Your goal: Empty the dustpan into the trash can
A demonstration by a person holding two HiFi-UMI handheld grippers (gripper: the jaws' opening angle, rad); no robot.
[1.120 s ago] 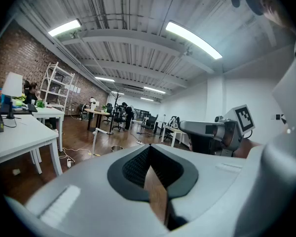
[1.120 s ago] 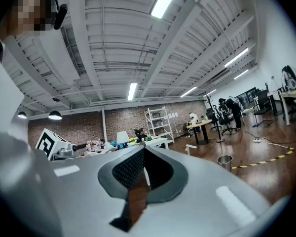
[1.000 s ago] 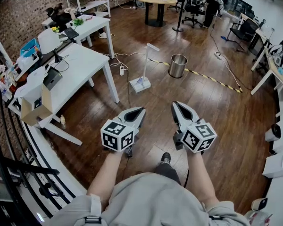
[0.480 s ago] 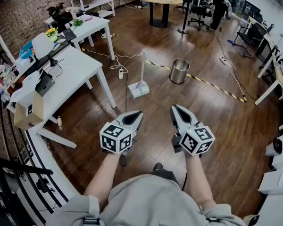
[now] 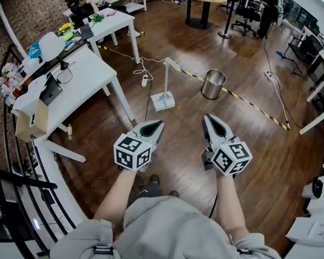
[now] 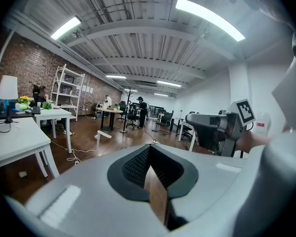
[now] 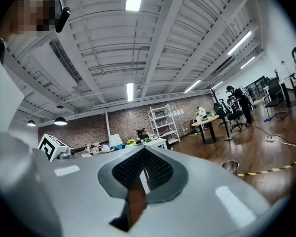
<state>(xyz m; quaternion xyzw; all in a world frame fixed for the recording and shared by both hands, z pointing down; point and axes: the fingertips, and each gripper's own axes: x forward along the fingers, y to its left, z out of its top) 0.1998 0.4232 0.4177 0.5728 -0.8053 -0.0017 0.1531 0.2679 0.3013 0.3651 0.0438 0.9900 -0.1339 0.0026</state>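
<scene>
A white long-handled dustpan (image 5: 163, 99) stands upright on the wooden floor ahead of me, and the left gripper view shows the dustpan (image 6: 99, 139) small and far off. The round metal trash can (image 5: 213, 84) stands to its right, also seen as the trash can (image 7: 230, 166) in the right gripper view. My left gripper (image 5: 153, 127) and right gripper (image 5: 210, 120) are held side by side in front of my body, well short of both objects. Both are shut with nothing between their jaws.
White desks (image 5: 81, 77) with a lamp and clutter stand at the left, a cardboard box (image 5: 32, 124) at one end. A cable and power strip (image 5: 144, 80) lie near the dustpan. Yellow-black tape (image 5: 248, 104) runs across the floor. A black railing (image 5: 11, 182) lines the left edge.
I have walked forward across the floor with both grippers carried along, still shut. The view has swung slightly, so the dustpan and trash can sit lower and more to the right.
</scene>
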